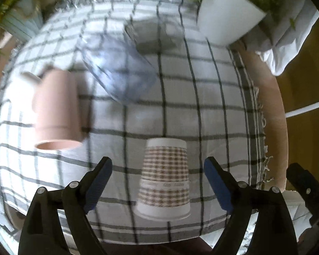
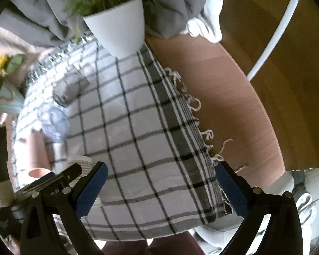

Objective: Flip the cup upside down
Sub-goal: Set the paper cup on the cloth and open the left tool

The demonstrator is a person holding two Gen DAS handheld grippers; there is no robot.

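Note:
A paper cup (image 1: 164, 178) with a brown check pattern stands upside down on the checked cloth (image 1: 212, 97), its rim on the cloth. My left gripper (image 1: 158, 170) is open, its blue-padded fingers (image 1: 98, 182) either side of the cup and clear of it. A pink cup (image 1: 57, 110) stands upside down to the left. A clear bluish plastic cup (image 1: 119, 70) lies behind it, blurred. My right gripper (image 2: 160, 182) is open and empty over the cloth (image 2: 138, 127) near its fringed right edge. The left gripper's body shows at the right wrist view's lower left.
A white plant pot (image 1: 225, 14) (image 2: 119, 27) stands at the cloth's far right corner. A pale blue vase with yellow flowers (image 2: 4, 93) stands at the far left. The wooden table edge (image 2: 234, 106) runs right of the cloth, floor beyond.

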